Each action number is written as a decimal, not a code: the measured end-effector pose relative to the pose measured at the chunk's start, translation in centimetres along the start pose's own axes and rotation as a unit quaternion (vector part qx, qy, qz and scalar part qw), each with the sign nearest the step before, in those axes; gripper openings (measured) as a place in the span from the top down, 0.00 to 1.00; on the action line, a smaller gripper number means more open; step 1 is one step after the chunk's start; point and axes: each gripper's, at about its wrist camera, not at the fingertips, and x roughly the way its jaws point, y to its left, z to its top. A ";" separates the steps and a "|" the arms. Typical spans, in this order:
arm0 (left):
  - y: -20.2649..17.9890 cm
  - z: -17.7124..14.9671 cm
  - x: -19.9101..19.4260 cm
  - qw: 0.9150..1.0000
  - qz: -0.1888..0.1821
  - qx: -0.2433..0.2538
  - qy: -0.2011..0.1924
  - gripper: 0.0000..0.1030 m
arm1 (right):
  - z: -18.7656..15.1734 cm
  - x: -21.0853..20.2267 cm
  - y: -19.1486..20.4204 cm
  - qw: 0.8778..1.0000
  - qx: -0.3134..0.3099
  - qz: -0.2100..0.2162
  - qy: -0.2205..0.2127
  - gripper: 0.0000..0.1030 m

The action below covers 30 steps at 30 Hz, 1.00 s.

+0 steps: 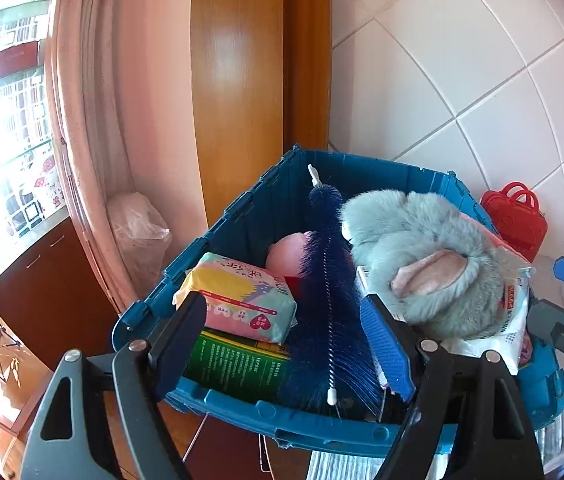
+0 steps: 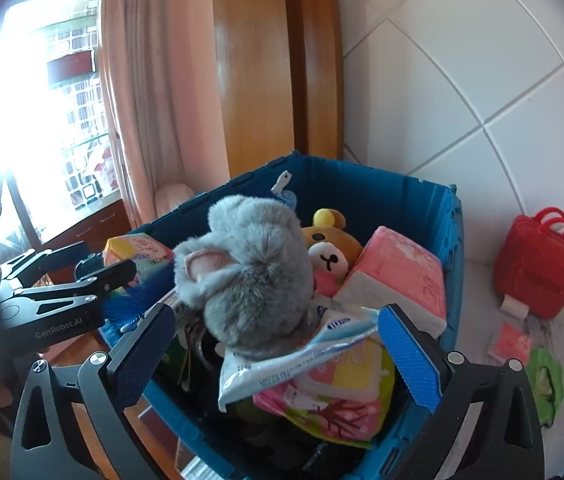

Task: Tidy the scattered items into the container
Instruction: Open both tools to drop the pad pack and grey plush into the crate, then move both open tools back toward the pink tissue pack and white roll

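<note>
The blue crate (image 2: 402,192) is heaped full; the grey plush toy (image 2: 249,268) sits on top, the only room left. Both the left gripper (image 1: 286,336) and right gripper (image 2: 277,356) gape wide, holding nothing. A red toy bag (image 2: 538,268) waits outside on the white surface.

I'm looking into a home, likely a bedroom: pink curtains (image 1: 93,120) beside a sunlit window (image 2: 41,100), a wooden wardrobe panel (image 1: 237,80), a white tiled wall (image 2: 482,80), and a blue crate (image 1: 241,216) of plush toys and tissue packs.
</note>
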 end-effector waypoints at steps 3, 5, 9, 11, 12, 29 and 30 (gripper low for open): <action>-1.0 -0.1 -1.0 1.000 -0.006 -0.001 -0.010 0.22 | -0.8 -0.9 -0.3 1.000 0.003 0.003 -0.003 0.00; -1.8 -0.1 -1.7 1.000 -0.010 0.000 -0.018 0.22 | -1.2 -1.5 -0.7 1.000 0.006 0.001 -0.004 0.00; -4.0 0.1 -3.7 0.999 -0.028 0.011 -0.038 0.22 | -2.4 -3.0 -2.5 1.000 0.027 0.002 -0.010 0.00; -5.6 0.3 -4.8 0.998 -0.037 0.016 -0.052 0.22 | -3.0 -4.2 -3.8 0.999 0.036 -0.002 -0.015 0.00; -6.3 0.4 -5.2 0.997 -0.040 0.017 -0.058 0.22 | -3.3 -4.9 -4.6 0.999 0.042 -0.006 -0.018 0.00; -29.8 -2.5 -11.6 0.987 -0.135 0.041 -0.074 0.20 | -14.8 -20.4 -29.3 0.978 0.163 -0.126 -0.028 0.00; -31.4 -3.0 -11.4 0.987 -0.142 0.045 -0.066 0.20 | -15.7 -21.1 -30.9 0.976 0.170 -0.134 -0.023 0.00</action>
